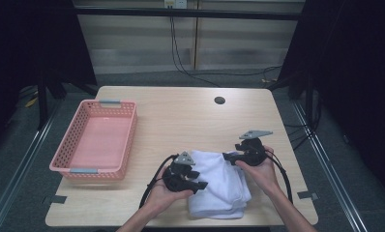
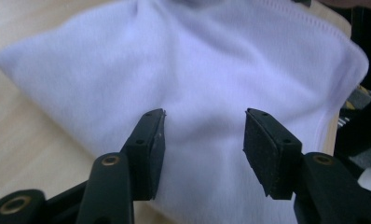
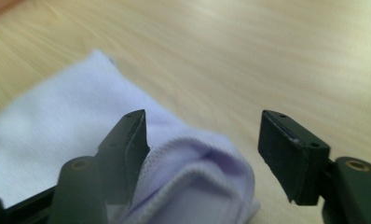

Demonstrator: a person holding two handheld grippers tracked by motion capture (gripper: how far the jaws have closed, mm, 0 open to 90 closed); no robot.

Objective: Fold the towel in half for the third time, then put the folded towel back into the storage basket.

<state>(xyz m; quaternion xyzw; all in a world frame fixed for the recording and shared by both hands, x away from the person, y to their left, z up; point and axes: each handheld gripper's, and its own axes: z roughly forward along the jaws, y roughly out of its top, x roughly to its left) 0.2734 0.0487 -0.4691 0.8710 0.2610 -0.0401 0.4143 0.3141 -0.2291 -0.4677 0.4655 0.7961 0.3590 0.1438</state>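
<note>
Lower centre of high view, on light wooden table (image 1: pixel 181 116) | folded white terry towel (image 1: pixel 219 181) | left gripper (image 1: pixel 200 185), right gripper (image 1: pixel 228 156): jaws released, straddling cloth, nothing pinched | step: between folds | next: pinch an edge; pink plastic basket (image 1: pixel 69 169) left.

A folded towel (image 1: pixel 219 181) lies on the table (image 1: pixel 181 113) near its front edge, right of the middle. A basket (image 1: pixel 95 140) sits on the table's left part, well apart from the towel and a little farther back. The left gripper (image 1: pixel 201 185) rests at the towel's left edge, its jaws spread over the cloth; the right gripper (image 1: pixel 228 157) is at the towel's far right corner, jaws apart with a fold of the towel between them. A round hole (image 1: pixel 219 100) lies in the tabletop behind the towel.
</note>
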